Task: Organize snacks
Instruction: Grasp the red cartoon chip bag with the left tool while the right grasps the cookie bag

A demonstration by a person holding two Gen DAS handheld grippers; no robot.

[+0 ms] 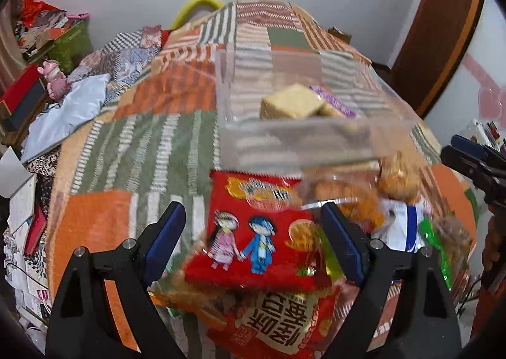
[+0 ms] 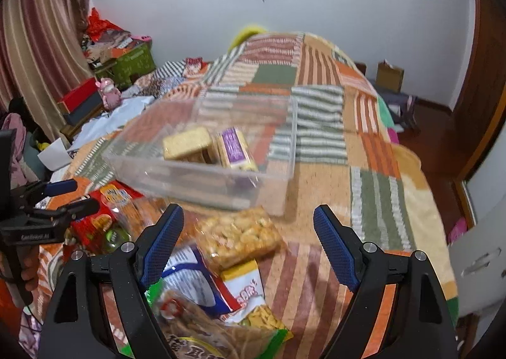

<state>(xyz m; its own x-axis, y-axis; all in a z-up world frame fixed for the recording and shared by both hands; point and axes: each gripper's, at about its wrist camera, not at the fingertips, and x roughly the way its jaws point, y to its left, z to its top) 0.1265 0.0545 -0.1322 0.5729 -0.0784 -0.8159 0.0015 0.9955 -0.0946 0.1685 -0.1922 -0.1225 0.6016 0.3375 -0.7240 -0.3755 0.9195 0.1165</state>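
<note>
Both the left gripper [image 1: 253,232] and right gripper [image 2: 248,243] gape empty; the red snack bag [image 1: 253,232] looks light, crinkly, probably slippery, so best pinched across its flat middle.

White walls [image 2: 348,11], striped curtain [image 2: 38,43], patchwork-covered bed [image 2: 373,194]

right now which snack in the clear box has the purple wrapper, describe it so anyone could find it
On the patchwork bedspread stands a clear plastic box, just beyond the loose pile of snack packs. Two packs lie inside it; the one meant is the purple-labelled cracker pack on the right in the right wrist view, beside the plain tan cracker block.
</note>
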